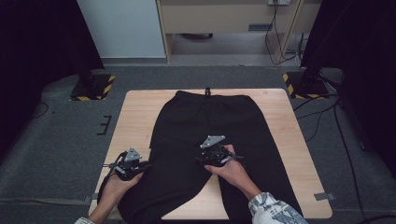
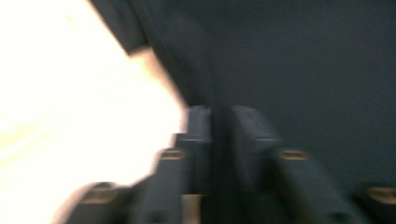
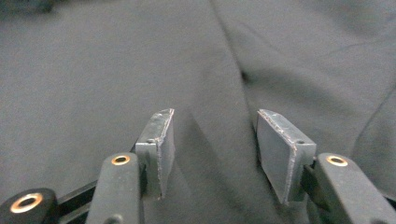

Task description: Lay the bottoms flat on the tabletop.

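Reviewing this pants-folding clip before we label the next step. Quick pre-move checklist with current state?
1. Black pants lie flat on the table, waistband at the far edge: ok.
2. Left hand-held gripper closed on the pants' outer edge: ok, jaws nearly together with a dark strip of fabric between them, though the left gripper view is blurred.
3. Right hand-held gripper has a grip: not ok, jaws stand apart over the crotch seam with nothing pinched.
4. Right jaws straddle a fold of fabric: ok, a ridge runs between them.
5. Leg cuffs fully on the table: cannot tell, they run off the near edge of the high view.
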Motion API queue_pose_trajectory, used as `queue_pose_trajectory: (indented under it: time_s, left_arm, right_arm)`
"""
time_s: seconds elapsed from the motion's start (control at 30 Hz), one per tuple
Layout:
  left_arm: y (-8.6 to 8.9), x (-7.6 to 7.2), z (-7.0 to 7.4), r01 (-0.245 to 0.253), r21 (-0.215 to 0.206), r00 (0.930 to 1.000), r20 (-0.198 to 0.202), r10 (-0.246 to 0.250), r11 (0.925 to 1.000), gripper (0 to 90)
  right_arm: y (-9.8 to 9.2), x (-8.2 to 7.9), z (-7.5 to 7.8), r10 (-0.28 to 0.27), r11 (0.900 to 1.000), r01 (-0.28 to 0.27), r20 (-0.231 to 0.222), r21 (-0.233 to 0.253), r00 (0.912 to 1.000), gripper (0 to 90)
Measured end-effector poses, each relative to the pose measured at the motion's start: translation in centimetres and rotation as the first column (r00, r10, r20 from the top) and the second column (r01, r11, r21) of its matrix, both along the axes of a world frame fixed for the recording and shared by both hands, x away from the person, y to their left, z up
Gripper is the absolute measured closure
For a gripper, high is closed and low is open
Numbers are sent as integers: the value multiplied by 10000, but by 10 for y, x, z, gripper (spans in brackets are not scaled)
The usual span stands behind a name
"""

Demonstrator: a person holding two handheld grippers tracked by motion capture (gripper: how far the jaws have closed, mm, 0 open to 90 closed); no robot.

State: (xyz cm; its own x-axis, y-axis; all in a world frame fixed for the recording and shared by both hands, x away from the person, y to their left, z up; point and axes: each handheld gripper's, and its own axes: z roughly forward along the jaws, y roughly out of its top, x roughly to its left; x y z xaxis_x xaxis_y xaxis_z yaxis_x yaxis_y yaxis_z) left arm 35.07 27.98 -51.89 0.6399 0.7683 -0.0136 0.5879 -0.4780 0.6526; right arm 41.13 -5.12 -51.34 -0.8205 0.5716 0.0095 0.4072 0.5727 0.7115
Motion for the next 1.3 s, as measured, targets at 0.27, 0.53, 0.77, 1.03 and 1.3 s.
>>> queue_pose_trajectory:
  time_s: [0.27, 0.53, 0.77, 1.03, 1.3]
  left_arm:
    - [4, -42, 9, 651, 764, 9960, -657, -601, 9950, 876]
    - [5, -72, 11, 1216, 974, 9892, -944, -1124, 9878, 871]
    - [18, -58, 20, 372, 279, 9992, 102, -375, 9989, 550]
    - [4, 38, 30, -1107, -168, 9846, 1340, 1119, 9937, 428]
    - [-18, 110, 17, -1630, 332, 9802, 1196, 1580, 9861, 381]
  right_arm:
    - [-3, -18, 15, 437, 9984, -447, 285, 353, 9986, 462]
    - [-33, -29, 30, 81, 9993, -111, 828, 352, 9965, 363]
    - [-83, -12, 34, -1350, 9907, 1322, 1049, 332, 9853, 262]
    - [-134, -3, 28, -2536, 9672, 2513, 916, 363, 9630, 230]
    - [-153, -1, 16, -3227, 9465, 3214, 696, 290, 9440, 315]
